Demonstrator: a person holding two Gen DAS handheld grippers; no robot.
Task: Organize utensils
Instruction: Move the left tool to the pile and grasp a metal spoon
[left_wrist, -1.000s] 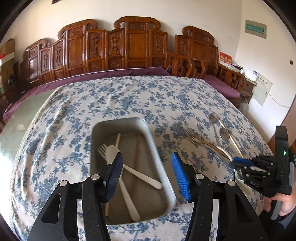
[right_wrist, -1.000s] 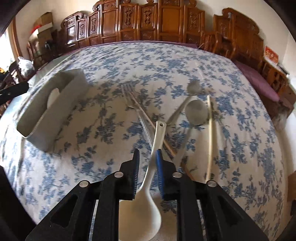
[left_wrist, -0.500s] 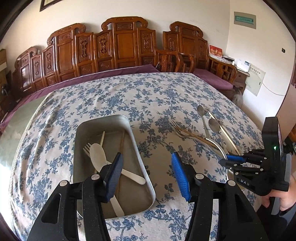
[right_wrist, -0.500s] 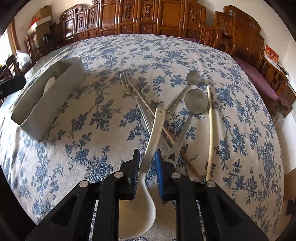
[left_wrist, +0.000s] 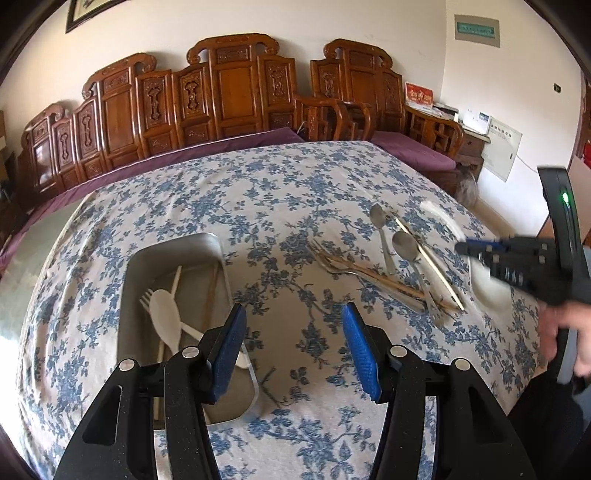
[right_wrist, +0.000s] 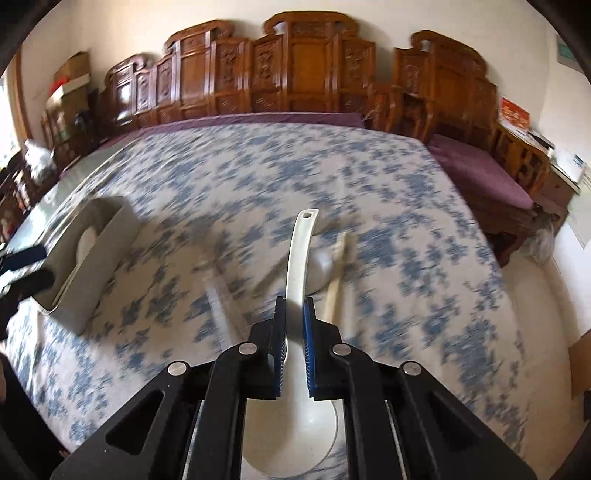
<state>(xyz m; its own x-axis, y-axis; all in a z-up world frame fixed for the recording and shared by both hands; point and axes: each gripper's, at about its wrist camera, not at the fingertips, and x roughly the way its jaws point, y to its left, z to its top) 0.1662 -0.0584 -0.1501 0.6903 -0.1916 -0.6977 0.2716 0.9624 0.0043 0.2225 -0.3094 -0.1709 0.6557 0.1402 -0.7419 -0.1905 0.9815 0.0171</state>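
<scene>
The right gripper (right_wrist: 294, 325) is closing its blue-padded fingers (right_wrist: 280, 332) on the handle of a white ladle (right_wrist: 299, 254). The ladle's handle is pointing toward twelve o'clock in the right wrist view, and its bowl is lying under the gripper body at six o'clock. The scene below it is blurring, so the utensils on the floral-clothed surface (right_wrist: 388, 206) are hard to tell apart there.

The left gripper (left_wrist: 293, 343) is hovering with its fingers (left_wrist: 360, 350) standing about half apart and nothing between them. At nine o'clock from it a metal tray (left_wrist: 173, 245) is holding a white spoon (left_wrist: 166, 317), a white fork and pale chopsticks. Toward two o'clock two metal spoons (left_wrist: 404, 245), metal forks (left_wrist: 328, 260) and chopsticks (left_wrist: 428, 258) are lying loose on the cloth, touching and crossing one another. A hand (left_wrist: 569, 332) is gripping the right gripper's handle at three o'clock.
</scene>
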